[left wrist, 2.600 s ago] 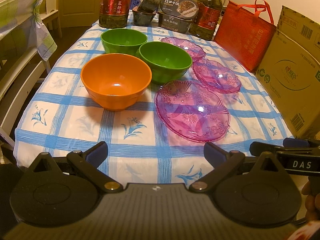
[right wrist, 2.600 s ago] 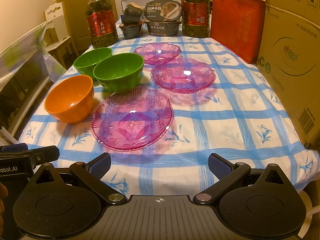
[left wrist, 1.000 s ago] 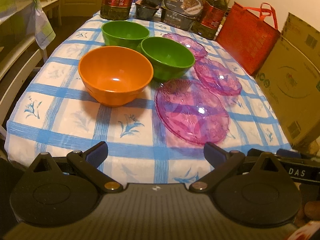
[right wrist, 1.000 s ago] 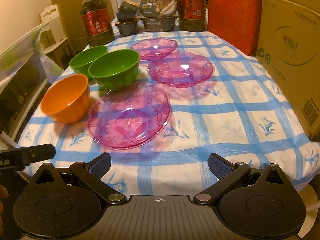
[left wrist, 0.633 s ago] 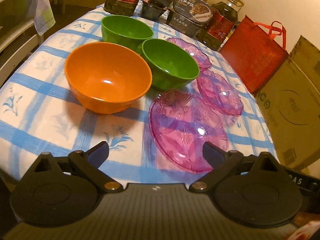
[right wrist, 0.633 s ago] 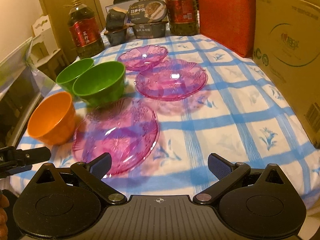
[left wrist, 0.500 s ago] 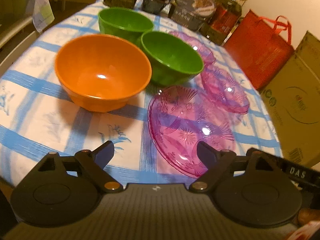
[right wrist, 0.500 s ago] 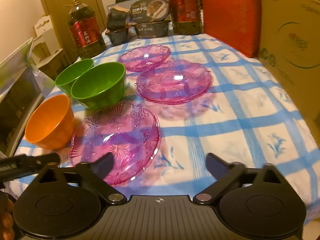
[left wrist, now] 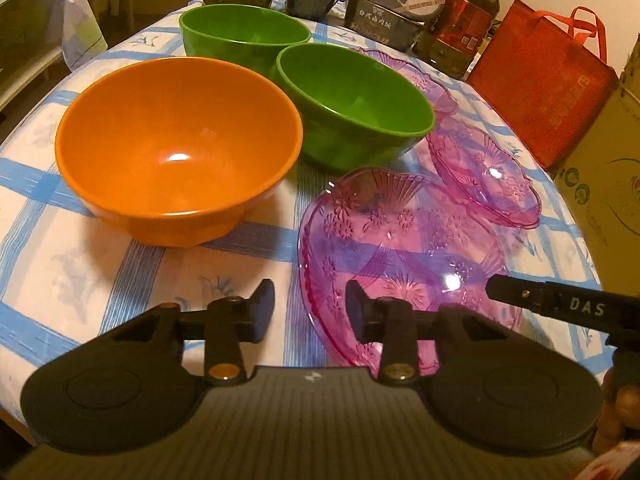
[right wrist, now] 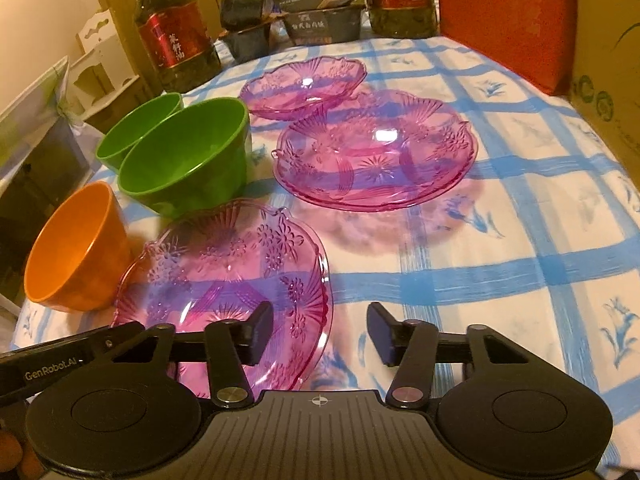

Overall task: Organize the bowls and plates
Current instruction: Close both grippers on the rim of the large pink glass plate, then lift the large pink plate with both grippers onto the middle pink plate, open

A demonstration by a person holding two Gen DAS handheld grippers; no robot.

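An orange bowl (left wrist: 176, 152) (right wrist: 76, 248) and two green bowls (left wrist: 352, 104) (left wrist: 244, 36) stand on the checked tablecloth. Three pink glass plates lie to their right: a near one (left wrist: 400, 248) (right wrist: 232, 276), a middle one (right wrist: 376, 160) (left wrist: 484, 176) and a far one (right wrist: 304, 84). My left gripper (left wrist: 310, 314) is partly closed but still open, its jaws on either side of the near plate's left rim. My right gripper (right wrist: 320, 334) is open with its jaws on either side of the same plate's right rim.
Oil bottles (right wrist: 172, 36) (left wrist: 464, 16) and food boxes (right wrist: 320, 0) stand at the table's far end. A red bag (left wrist: 548, 88) and a cardboard box (right wrist: 608, 60) line the right side. A chair (left wrist: 36, 48) stands left of the table.
Both grippers moved forward over the table to the near pink plate and their jaws narrowed from wide open to a smaller gap around its rim.
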